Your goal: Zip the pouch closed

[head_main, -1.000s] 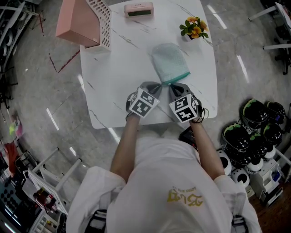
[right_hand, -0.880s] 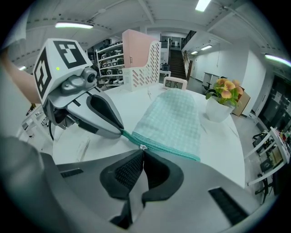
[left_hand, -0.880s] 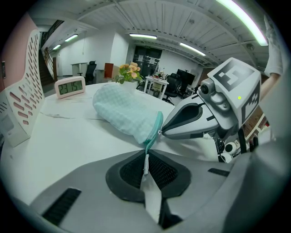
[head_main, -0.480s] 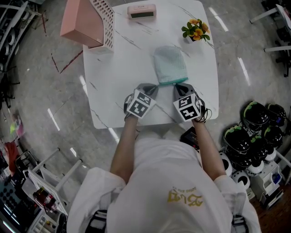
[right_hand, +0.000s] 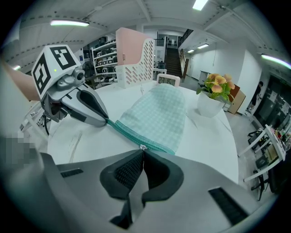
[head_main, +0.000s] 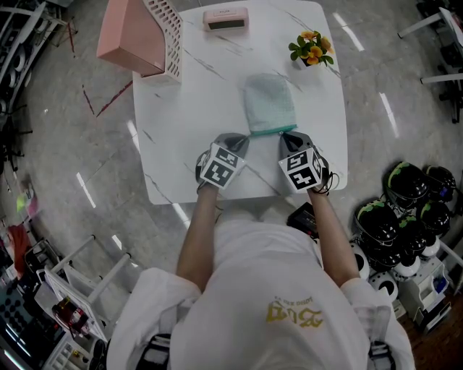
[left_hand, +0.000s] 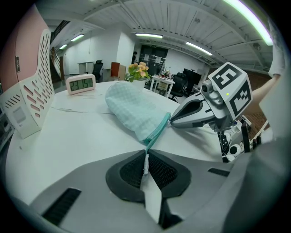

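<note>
A pale green checked pouch (head_main: 269,102) lies on the white marble table (head_main: 181,123), its teal zipper edge (head_main: 273,132) toward me. My left gripper (head_main: 242,139) is shut on the left end of that zipper; in the left gripper view a thin white tab (left_hand: 146,160) sits pinched where the pouch (left_hand: 132,107) narrows into my left gripper (left_hand: 146,157). My right gripper (head_main: 285,136) is shut on the small metal zipper pull (right_hand: 143,147), partway along the teal edge of the pouch (right_hand: 157,116). Each gripper shows in the other's view, the right gripper (left_hand: 173,122) and the left gripper (right_hand: 107,121).
A pink file rack (head_main: 141,36) stands at the table's far left corner, a pink digital clock (head_main: 225,18) at the far edge, and a small flower pot (head_main: 311,47) at the far right. Several helmets (head_main: 405,202) lie on the floor to the right.
The two grippers have drawn slightly apart along the zipper edge, the right one shifting right. The pouch, tilted before, now lies straighter with its zipper edge stretched between them.
</note>
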`<act>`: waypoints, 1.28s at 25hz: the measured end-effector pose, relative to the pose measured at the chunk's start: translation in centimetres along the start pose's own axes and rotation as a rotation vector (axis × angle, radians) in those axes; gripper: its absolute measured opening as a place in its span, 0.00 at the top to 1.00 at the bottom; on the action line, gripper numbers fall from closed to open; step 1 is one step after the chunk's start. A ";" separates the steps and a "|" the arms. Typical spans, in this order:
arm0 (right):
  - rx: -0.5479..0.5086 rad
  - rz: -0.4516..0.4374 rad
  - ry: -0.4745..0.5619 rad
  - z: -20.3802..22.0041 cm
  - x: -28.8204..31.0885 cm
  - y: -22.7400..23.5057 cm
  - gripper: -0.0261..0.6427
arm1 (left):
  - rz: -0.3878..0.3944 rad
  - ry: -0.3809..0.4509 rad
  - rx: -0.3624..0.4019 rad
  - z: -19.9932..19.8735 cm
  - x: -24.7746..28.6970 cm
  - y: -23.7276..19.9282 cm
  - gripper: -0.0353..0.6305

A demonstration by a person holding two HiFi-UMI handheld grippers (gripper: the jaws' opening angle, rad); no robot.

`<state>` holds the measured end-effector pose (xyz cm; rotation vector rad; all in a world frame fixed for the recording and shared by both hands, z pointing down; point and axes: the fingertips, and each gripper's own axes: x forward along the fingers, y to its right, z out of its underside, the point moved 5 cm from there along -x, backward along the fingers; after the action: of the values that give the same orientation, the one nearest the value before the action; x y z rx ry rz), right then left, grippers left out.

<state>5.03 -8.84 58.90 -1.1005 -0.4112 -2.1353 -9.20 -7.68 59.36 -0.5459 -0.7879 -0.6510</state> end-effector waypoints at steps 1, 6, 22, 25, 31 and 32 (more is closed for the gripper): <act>0.002 0.003 0.000 0.1 0.0 0.1 0.94 | -0.002 0.000 -0.001 0.0 -0.1 0.0 0.89; 0.025 0.032 -0.011 0.6 -0.2 1.3 0.94 | -0.020 0.000 -0.026 0.1 -0.4 -0.7 0.89; 0.195 0.076 0.061 -0.3 -1.0 1.8 0.84 | -0.137 0.052 -0.004 0.2 -0.9 -1.3 0.74; 0.192 0.137 0.113 -0.8 -2.5 2.1 0.84 | -0.136 0.091 -0.041 -0.2 -1.7 -1.1 0.71; 0.292 0.209 0.229 -1.4 -6.1 2.4 0.90 | -0.211 0.186 -0.004 -1.1 -4.0 -0.4 0.72; 0.287 0.233 0.245 -1.4 -6.9 2.4 0.92 | -0.216 0.207 -0.001 -1.5 -4.5 -0.1 0.74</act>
<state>8.65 -8.32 52.47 -0.6804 -0.4348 -1.9050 -11.02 -7.27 55.01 -0.3892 -0.6553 -0.8920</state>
